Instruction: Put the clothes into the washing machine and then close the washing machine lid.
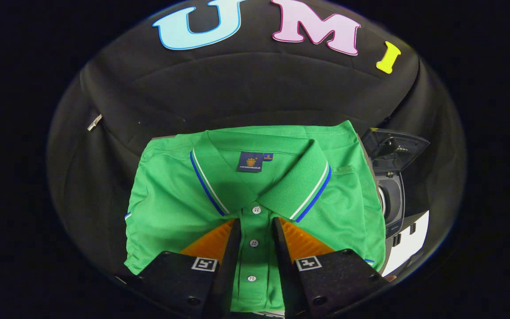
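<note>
A folded green polo shirt (171, 199) with a blue-and-white striped collar lies flat just ahead of and under my gripper (257, 221). The fingers stand a little apart, one on each side of the buttoned placket (253, 243), which lies flat and unpinched between them. The fingertips (236, 226) reach almost to the collar points. To the right of the shirt stands the dark washing machine (394, 199), its lid (399, 148) raised and the drum opening partly hidden by the shirt's edge.
The shirt rests on a grey surface (164, 138) that peeks out at its far left corner. Black cloth walls the booth behind and on both sides. A white panel (407, 248) shows below the washing machine.
</note>
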Tool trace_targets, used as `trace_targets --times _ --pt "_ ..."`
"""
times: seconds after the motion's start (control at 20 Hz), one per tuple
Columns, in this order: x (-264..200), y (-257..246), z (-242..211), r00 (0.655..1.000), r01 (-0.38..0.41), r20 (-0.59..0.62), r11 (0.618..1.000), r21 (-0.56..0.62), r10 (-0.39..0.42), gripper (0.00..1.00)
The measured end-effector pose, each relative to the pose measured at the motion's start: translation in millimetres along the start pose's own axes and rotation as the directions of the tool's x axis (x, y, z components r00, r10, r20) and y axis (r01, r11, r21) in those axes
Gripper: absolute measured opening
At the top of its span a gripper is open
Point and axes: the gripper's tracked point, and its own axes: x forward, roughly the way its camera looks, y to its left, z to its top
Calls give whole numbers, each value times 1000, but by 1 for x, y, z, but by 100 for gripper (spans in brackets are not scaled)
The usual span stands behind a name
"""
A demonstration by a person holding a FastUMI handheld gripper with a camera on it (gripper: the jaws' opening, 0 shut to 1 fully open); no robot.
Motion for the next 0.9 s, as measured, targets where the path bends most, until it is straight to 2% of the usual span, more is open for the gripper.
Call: trace_targets --times 0.15,0.35,0.4,0.5,0.65,0.8,0.9 --pt "1 0 0 1000 -3 -9 1000 8 3 49" --pt "1 -1 0 999 32 -36 999 33 -31 49" --pt "4 1 7 999 32 3 999 35 -32 49" --pt "4 -1 9 1000 19 9 1000 -15 -19 8" --pt "4 1 9 1000 22 18 999 34 -22 9" --pt "5 -1 9 996 75 40 997 -18 -74 9" --pt "2 -2 13 988 127 99 990 -62 -121 8"
